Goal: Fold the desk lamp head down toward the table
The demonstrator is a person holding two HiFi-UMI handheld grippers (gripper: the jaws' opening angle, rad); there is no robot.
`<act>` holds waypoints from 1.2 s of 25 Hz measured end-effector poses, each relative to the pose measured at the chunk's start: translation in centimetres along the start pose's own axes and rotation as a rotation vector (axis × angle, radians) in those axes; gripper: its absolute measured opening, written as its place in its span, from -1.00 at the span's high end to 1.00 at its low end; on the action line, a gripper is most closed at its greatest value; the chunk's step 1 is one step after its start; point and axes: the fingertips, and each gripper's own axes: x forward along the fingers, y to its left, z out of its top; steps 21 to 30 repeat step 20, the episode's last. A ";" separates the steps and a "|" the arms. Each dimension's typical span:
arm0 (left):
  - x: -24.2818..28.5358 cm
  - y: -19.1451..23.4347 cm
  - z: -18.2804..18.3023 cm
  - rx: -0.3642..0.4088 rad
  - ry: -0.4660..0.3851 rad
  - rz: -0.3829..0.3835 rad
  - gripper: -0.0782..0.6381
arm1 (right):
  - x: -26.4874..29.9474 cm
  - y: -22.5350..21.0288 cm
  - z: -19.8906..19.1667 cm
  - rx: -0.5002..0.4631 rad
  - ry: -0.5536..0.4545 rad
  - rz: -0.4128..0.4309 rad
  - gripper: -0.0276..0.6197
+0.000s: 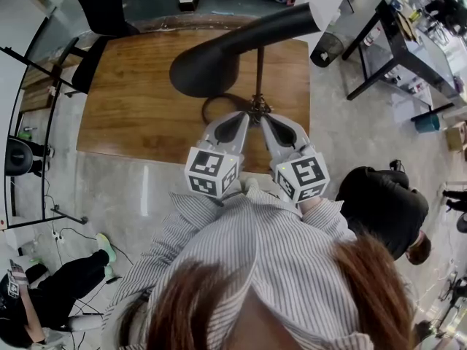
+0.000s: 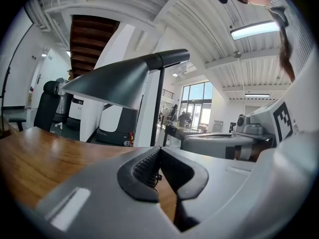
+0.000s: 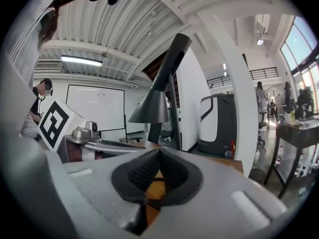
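A black desk lamp stands on the wooden table (image 1: 131, 100). Its cone-shaped head (image 1: 204, 68) (image 2: 114, 81) (image 3: 152, 108) is carried high on a slanting arm (image 1: 292, 20) above a thin upright post (image 1: 259, 71) (image 2: 159, 108) (image 3: 174, 113). My left gripper (image 1: 246, 117) (image 2: 158, 152) and right gripper (image 1: 264, 118) (image 3: 159, 152) lie side by side at the table's near edge. Their tips meet low at the post's foot joint (image 1: 257, 108). Both are shut, pads together, and I see nothing pinched between them. The post rises just behind the tips.
A black office chair (image 1: 102, 6) stands at the table's far left. A black-framed desk (image 1: 408, 42) and a bin (image 1: 326, 48) are off to the right. One person in black (image 1: 383, 206) crouches at the right, another (image 1: 58, 290) at lower left.
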 end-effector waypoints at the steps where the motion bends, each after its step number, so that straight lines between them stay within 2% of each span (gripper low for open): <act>1: 0.1 0.0 -0.1 0.000 0.003 -0.003 0.76 | 0.1 0.0 0.0 0.002 0.002 0.002 0.91; 30: 2.5 0.0 -0.6 -0.015 0.028 -0.027 0.76 | 0.9 -1.8 -1.1 0.023 0.035 0.000 0.91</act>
